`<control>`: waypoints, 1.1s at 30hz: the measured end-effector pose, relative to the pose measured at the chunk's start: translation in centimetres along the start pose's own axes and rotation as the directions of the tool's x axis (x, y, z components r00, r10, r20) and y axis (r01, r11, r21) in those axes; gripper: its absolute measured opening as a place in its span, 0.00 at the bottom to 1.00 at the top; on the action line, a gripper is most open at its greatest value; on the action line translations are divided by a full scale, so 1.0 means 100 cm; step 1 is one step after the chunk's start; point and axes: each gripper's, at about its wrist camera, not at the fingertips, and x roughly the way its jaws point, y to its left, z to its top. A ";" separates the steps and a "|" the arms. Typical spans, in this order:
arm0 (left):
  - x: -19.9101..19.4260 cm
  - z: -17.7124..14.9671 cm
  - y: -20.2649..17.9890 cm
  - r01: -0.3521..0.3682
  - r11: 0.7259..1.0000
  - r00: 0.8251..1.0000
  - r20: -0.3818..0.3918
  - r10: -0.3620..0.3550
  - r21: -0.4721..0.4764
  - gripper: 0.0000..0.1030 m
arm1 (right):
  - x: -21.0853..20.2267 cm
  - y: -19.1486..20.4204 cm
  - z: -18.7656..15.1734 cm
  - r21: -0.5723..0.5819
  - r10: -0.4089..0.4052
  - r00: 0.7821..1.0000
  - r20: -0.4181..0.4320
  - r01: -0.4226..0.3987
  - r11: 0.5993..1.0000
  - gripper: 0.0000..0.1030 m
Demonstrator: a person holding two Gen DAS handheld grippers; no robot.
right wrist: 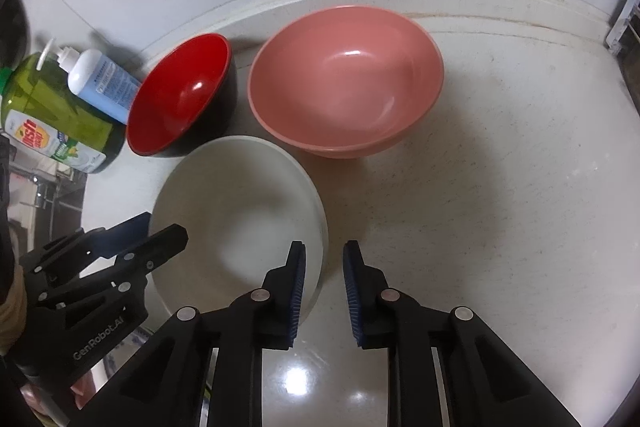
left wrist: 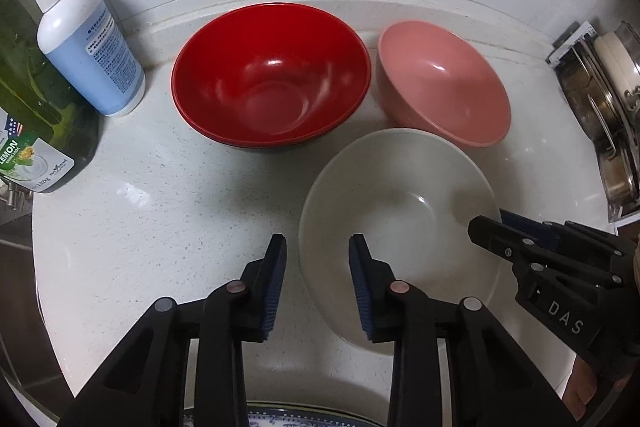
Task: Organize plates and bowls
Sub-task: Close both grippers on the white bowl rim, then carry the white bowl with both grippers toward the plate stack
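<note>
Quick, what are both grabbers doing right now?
Left gripper: open, straddling the white bowl rim, holding nothing.
Right gripper: open, straddling its other rim, holding nothing.

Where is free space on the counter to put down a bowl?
Bare counter lies right of the white bowl and in front of the pink bowl. Another patch lies between red bowl and left gripper. The bowls crowd together.
</note>
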 end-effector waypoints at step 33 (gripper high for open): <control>-0.034 -0.025 -0.006 0.035 0.997 0.998 0.056 -0.031 -0.066 0.09 | -0.026 0.000 -0.009 -0.021 -0.008 0.999 0.033 0.008 1.000 0.08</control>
